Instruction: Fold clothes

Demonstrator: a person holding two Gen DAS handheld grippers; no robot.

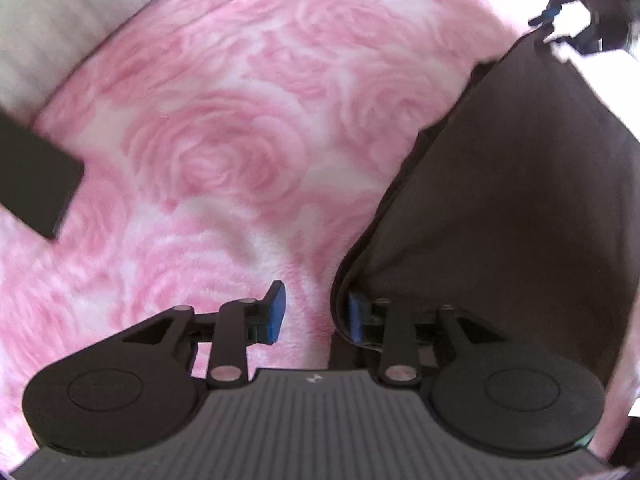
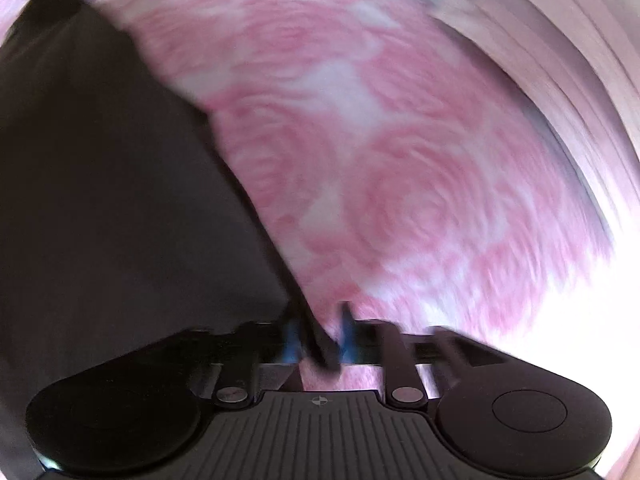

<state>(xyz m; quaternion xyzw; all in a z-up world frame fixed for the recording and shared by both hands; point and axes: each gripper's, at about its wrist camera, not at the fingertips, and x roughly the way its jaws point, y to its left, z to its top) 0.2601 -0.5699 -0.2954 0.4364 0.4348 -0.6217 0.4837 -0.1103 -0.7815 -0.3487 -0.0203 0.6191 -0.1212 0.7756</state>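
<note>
1. Lying on a pink rose-pattern blanket (image 1: 208,128) is a dark brown garment (image 1: 520,208), spreading flat.
2. The left gripper (image 1: 316,314) is pointing down at the garment's corner; its jaws are standing partly open, and the right blue pad (image 1: 356,316) is sitting at the cloth edge without pressing it.
3. The right gripper (image 2: 320,336) is blurred; its jaws are standing apart with a dark edge of the garment (image 2: 120,200) between them.
4. A black flat object (image 1: 36,176) is lying on the blanket, well apart from the garment.

Dark brown garment (image 1: 520,184) (plain, smooth), spread flat on rose-patterned pink blanket (image 1: 224,128)
</note>
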